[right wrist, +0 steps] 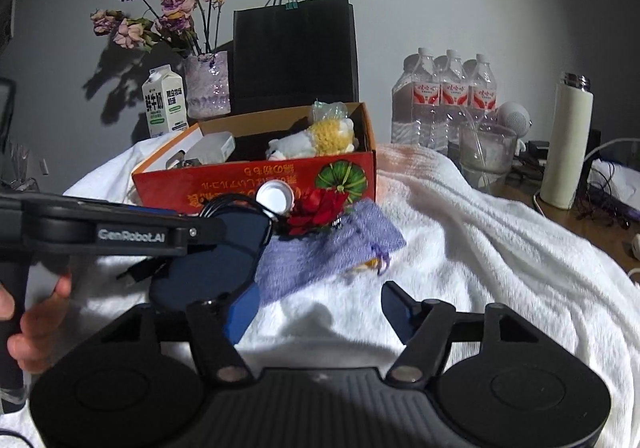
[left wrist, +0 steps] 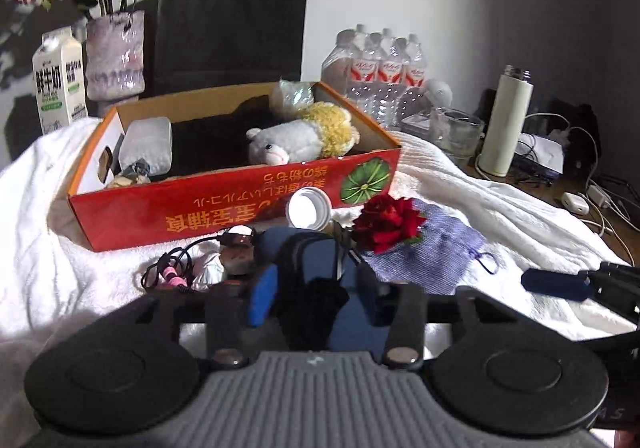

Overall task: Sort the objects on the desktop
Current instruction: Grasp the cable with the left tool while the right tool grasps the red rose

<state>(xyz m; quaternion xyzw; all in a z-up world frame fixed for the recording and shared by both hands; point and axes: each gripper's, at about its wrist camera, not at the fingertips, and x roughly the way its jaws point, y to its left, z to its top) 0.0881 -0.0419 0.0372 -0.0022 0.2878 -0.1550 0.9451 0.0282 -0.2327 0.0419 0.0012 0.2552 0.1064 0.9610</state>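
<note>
My left gripper (left wrist: 314, 290) clamps a dark blue pouch (left wrist: 316, 260) (black cord draped over it) near the red box (left wrist: 236, 203); my right gripper (right wrist: 316, 312) stands open, empty, over the white towel (right wrist: 480, 248).

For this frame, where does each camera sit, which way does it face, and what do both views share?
Left wrist: on the left hand-held gripper, facing forward and down at the red box; its fingers close around a dark blue case, and the right gripper's finger shows at right.
Right wrist: on the right hand-held gripper, jaws open over the white towel; the left gripper and a hand show at left.
Shared: box, red flower, purple pouch, black bag.
</note>
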